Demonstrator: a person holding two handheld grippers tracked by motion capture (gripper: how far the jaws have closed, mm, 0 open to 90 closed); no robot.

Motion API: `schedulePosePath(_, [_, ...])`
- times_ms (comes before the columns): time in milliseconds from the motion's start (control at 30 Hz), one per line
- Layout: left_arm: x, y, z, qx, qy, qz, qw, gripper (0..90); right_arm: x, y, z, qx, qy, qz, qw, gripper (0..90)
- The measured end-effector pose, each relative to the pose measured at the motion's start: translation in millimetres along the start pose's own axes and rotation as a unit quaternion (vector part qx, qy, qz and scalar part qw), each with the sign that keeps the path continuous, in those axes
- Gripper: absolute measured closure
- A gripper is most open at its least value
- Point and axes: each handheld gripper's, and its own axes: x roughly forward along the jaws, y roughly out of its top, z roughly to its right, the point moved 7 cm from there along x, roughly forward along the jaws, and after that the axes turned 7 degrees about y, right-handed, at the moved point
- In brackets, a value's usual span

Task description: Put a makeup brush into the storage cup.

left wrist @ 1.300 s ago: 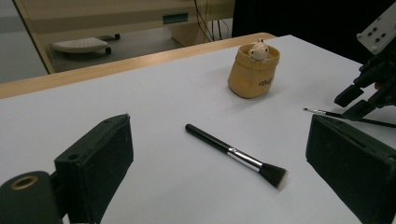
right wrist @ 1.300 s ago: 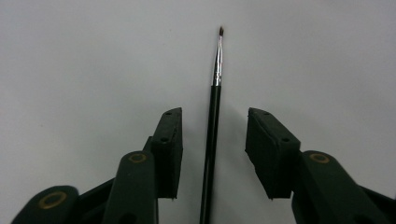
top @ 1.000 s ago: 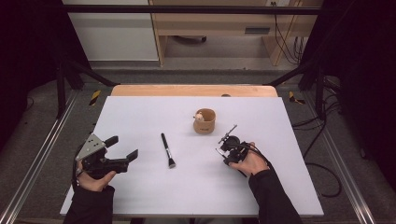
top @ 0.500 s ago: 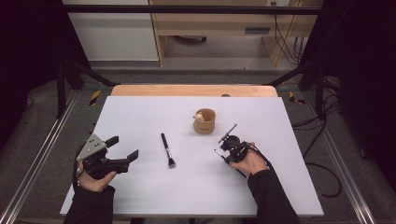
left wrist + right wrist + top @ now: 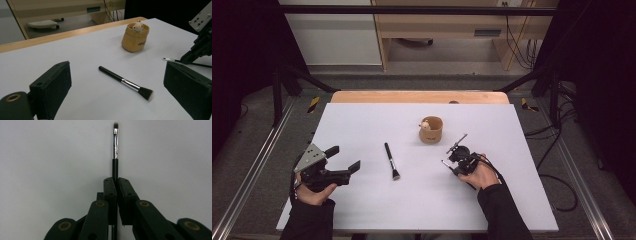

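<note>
My right gripper is shut on the black handle of a thin make-up brush, whose silver ferrule and small tip point away over the white table. From above, that gripper rests low at the centre right, and the thin brush's tip pokes out on its left. A larger black powder brush lies loose mid-table. A tan pouch with a small pale figure in it stands behind it. My left gripper sits at the near left, open and empty, and its jaws frame the powder brush.
The white table top ends in a wooden strip at the far side. Metal frame rails run along both sides. A pale wooden desk and cables stand beyond the table.
The thin brush's tip now pokes out at the left of the right gripper. Both hands have kept their places.
</note>
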Motion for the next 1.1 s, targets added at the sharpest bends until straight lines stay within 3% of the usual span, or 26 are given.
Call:
schedulePosePath(167, [0.0,0.4,0.3,-0.003,0.000,0.002,1.0000,7.1,-9.7,2.7,-2.2,-0.006,0.003,0.029,0.9996,85.9])
schedulePosePath(267, [0.2,0.3,0.5,-0.002,0.000,0.002,1.0000,7.1,-18.7,3.8,-4.8,0.003,0.010,0.049,0.9988,85.9])
schedulePosePath(500, [0.9,0.0,1.6,-0.001,-0.001,0.000,1.0000,7.0,-38.5,6.0,-9.0,0.002,0.011,0.106,0.9943,85.9])
schedulePosePath(667, [0.9,0.0,1.8,-0.002,-0.001,0.000,1.0000,7.0,-53.1,9.2,-12.9,0.013,0.019,0.157,0.9873,85.9])
schedulePosePath(800, [0.9,0.0,1.8,-0.002,-0.001,0.000,1.0000,7.0,-64.1,12.0,-12.8,0.011,0.020,0.203,0.9789,85.9])
schedulePosePath(1100, [1.0,-0.2,1.7,-0.002,-0.001,0.000,1.0000,7.0,-80.5,16.7,-13.0,0.023,0.016,0.274,0.9614,85.9])
